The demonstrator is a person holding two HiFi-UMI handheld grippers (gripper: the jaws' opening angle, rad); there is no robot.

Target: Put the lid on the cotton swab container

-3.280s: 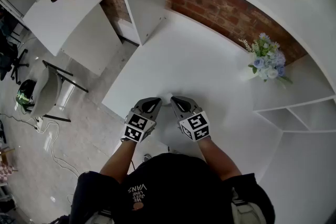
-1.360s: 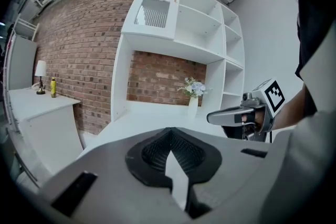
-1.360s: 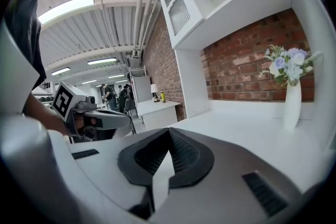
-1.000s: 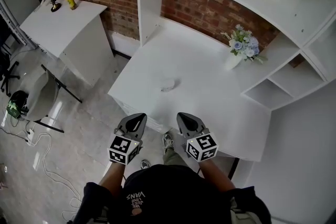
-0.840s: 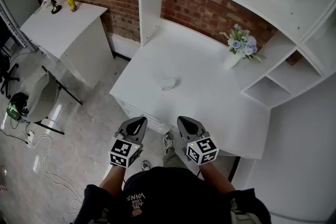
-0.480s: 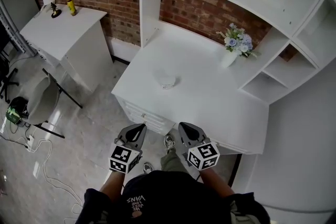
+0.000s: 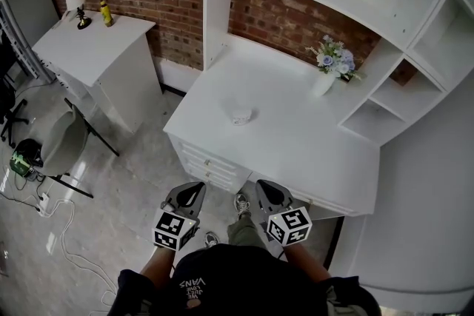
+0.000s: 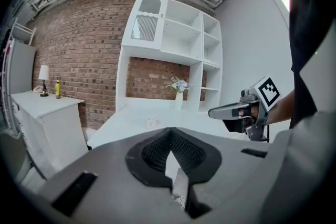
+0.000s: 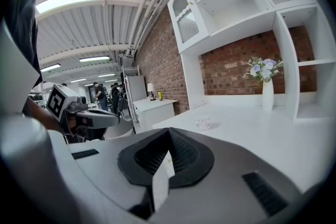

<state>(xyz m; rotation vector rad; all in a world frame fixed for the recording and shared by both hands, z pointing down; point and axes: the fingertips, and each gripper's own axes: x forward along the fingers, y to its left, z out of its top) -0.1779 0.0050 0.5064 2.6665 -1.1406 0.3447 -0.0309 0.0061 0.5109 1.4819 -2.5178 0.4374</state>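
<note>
A small round white cotton swab container (image 7: 241, 115) stands on the white desk (image 7: 296, 137), left of its middle. It also shows far off as the container (image 8: 151, 122) and the container (image 9: 202, 124); I cannot tell its lid apart from it. My left gripper (image 7: 191, 193) and right gripper (image 7: 268, 192) hang side by side over the floor, in front of the desk's front edge and well short of the container. Both are shut with nothing between the jaws. From each gripper view I see the other one: the right gripper (image 8: 231, 111) and the left gripper (image 9: 100, 118).
A vase of flowers (image 7: 326, 78) stands at the desk's back right, below white shelves (image 7: 392, 107). Drawers (image 7: 207, 166) sit under the front edge. A second white desk (image 7: 96, 41) with a lamp and a yellow bottle is at the left, with a chair (image 7: 63, 148) and floor cables.
Both grippers have drawn back from the desk over the last seconds, and the whole desk now lies ahead of them. They stay shut and level with each other.
</note>
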